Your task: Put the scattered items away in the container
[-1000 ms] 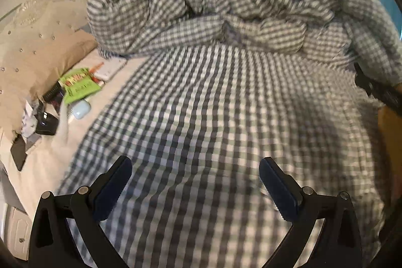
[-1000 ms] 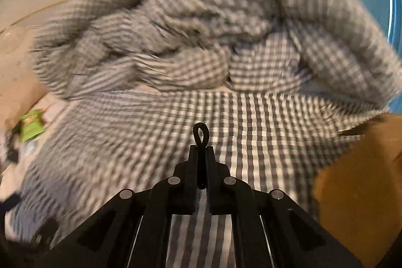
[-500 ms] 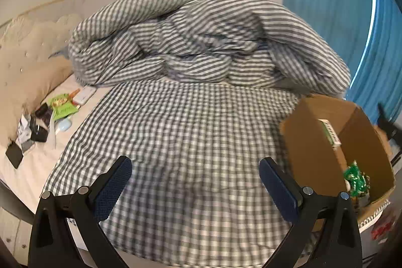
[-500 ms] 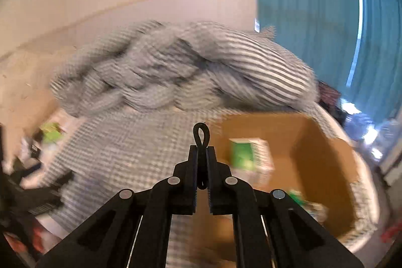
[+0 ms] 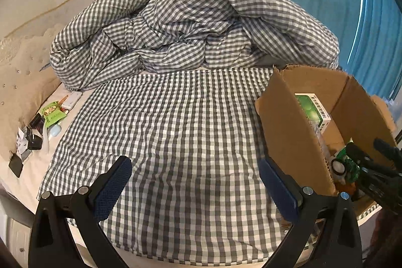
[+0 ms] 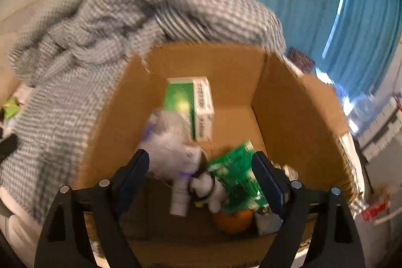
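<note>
The right gripper (image 6: 201, 175), jaws wide, hangs over the cardboard box (image 6: 296, 112) above a black hair tie (image 6: 204, 189), while the left gripper (image 5: 194, 183), jaws wide, holds nothing over the bed (image 5: 176, 122).

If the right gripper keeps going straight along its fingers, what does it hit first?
Most likely the clutter inside the cardboard box. The right gripper, jaws open, points down into it, at the white bottle and green packet on the pile. The picture is blurred, so depth is uncertain.
</note>
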A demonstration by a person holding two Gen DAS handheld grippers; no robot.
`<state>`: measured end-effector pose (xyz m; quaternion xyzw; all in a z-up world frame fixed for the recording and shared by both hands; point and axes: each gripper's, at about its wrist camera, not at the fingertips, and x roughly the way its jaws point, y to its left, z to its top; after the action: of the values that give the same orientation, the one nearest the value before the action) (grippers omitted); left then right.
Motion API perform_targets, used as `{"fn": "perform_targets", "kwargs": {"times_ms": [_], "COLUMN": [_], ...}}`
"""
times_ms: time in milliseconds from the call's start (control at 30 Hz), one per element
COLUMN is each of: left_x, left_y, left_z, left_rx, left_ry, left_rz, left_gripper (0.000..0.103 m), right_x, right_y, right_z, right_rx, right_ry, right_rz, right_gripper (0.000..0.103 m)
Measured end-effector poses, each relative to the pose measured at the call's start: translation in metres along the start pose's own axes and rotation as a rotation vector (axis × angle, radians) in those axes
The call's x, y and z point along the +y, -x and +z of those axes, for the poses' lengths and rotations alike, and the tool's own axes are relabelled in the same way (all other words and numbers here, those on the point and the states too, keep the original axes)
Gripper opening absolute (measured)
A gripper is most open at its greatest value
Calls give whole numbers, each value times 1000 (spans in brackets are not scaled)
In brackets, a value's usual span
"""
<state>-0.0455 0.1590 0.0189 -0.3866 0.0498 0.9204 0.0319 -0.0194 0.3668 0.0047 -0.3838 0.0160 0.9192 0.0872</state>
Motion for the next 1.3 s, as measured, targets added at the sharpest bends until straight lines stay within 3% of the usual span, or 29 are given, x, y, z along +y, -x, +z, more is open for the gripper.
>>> {"fn": "perform_targets", "kwargs": {"times_ms": [200,333,800,1300], "left_x": [-9,-15,10,10], "left_y": [17,31,64,35], "left_z": [2,0,-4,-9], "left_rx": [-22,-43,-44,24], "left_ry": [-22,-48,-13,-27], "left_rz": [-5,24,72,81], "left_gripper": [103,103,103,103], "right_x": [2,-1,24,40], "right_y": [41,47,93,67], "right_z": [9,7,-8,0], "right_rx": [-77,-44,-62,-8], "right_ry": [4,-32,17,45], "right_rz": [-6,-35,33,61], "right_gripper": [86,87,90,95]}}
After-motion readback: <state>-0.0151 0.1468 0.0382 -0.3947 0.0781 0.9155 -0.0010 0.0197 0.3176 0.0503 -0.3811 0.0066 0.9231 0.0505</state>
